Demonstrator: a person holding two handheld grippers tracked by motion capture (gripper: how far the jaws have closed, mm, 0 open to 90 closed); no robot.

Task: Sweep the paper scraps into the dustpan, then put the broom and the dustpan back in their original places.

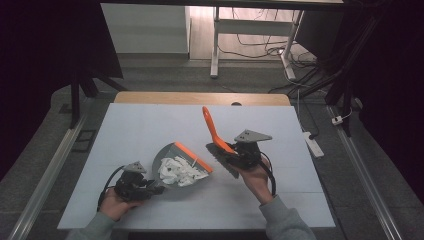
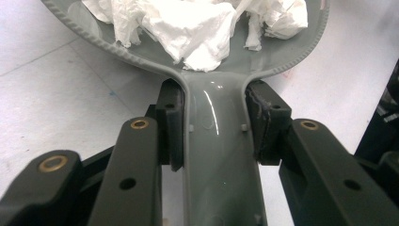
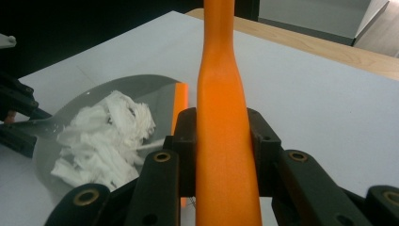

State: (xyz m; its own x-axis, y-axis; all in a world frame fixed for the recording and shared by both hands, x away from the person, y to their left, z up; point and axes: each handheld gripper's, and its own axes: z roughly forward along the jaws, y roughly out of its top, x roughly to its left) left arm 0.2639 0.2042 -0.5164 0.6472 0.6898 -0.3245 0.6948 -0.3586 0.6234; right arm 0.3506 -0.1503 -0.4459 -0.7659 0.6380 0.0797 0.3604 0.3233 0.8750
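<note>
Hands hold both tools at the table's near edge. The left gripper (image 1: 150,190) is clamped on the grey dustpan (image 1: 170,152) handle, with crumpled white paper (image 1: 181,171) lying in the pan. Just right, the right gripper (image 1: 231,155) clamps the orange brush (image 1: 214,131), handle slanting far-left.

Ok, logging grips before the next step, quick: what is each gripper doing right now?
Left gripper: shut on the grey dustpan handle.
Right gripper: shut on the orange brush handle.
</note>
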